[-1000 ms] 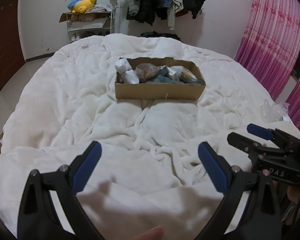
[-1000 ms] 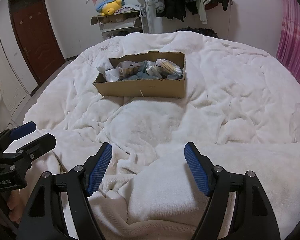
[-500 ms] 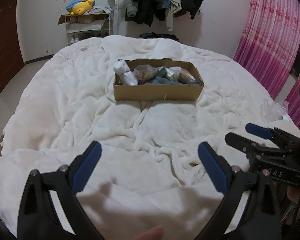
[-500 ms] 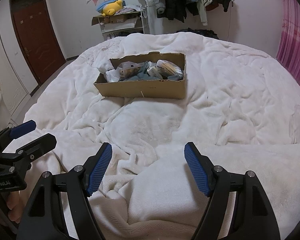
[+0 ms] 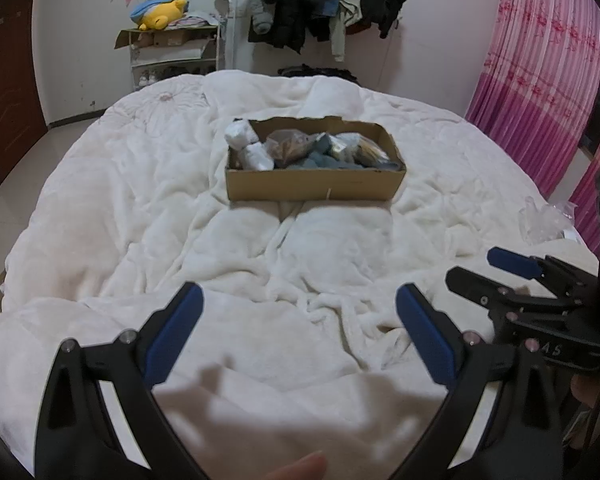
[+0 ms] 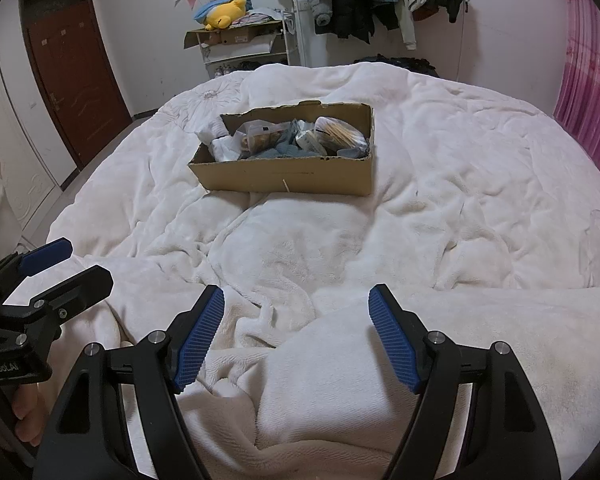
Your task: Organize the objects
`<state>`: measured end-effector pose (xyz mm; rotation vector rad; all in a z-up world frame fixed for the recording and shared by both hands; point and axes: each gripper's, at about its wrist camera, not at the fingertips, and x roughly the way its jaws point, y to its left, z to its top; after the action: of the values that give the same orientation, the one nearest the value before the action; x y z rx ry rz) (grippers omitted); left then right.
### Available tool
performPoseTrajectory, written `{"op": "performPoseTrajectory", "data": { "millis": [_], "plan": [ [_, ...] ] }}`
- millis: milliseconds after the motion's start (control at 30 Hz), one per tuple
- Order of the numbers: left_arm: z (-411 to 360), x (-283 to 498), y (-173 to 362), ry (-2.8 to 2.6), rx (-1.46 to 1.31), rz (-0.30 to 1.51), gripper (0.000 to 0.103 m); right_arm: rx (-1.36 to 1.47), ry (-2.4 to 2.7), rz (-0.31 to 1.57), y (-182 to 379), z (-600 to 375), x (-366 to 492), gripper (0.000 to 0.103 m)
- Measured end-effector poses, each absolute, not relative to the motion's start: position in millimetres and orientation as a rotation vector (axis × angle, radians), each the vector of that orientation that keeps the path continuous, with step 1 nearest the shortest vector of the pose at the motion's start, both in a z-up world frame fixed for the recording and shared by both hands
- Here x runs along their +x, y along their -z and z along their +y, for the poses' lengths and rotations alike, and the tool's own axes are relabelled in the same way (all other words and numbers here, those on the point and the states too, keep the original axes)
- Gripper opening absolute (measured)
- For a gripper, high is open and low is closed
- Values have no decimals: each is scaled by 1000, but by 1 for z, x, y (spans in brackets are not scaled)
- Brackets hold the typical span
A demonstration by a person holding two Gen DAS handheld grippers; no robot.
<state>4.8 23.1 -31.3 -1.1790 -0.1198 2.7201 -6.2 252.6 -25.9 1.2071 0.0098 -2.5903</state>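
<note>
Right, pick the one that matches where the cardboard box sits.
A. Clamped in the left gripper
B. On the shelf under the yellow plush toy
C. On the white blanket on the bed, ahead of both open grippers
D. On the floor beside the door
C. The cardboard box rests on the white blanket, well ahead of the left gripper and right gripper, both open and empty.

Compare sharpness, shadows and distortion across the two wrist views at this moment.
Left wrist view: slightly soft, the cardboard box lacks crisp edges; the left hand-held gripper casts a dark shadow on the white blanket below it. Right wrist view: sharper, ridges visible on the right hand-held gripper pads. Both: strong fisheye bending, dark corner vignetting.
</note>
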Motion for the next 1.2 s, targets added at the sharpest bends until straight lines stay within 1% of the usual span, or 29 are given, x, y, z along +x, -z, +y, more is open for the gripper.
{"op": "performPoseTrajectory", "data": {
  "millis": [833, 1200],
  "plan": [
    [20, 3, 33, -2709, -1197, -165, 98, 1207, 2591, 10, 27, 251, -6, 78],
    [21, 3, 34, -2715, -1204, -148, 98, 1208, 2590, 11, 27, 251, -5, 78]
  ]
}}
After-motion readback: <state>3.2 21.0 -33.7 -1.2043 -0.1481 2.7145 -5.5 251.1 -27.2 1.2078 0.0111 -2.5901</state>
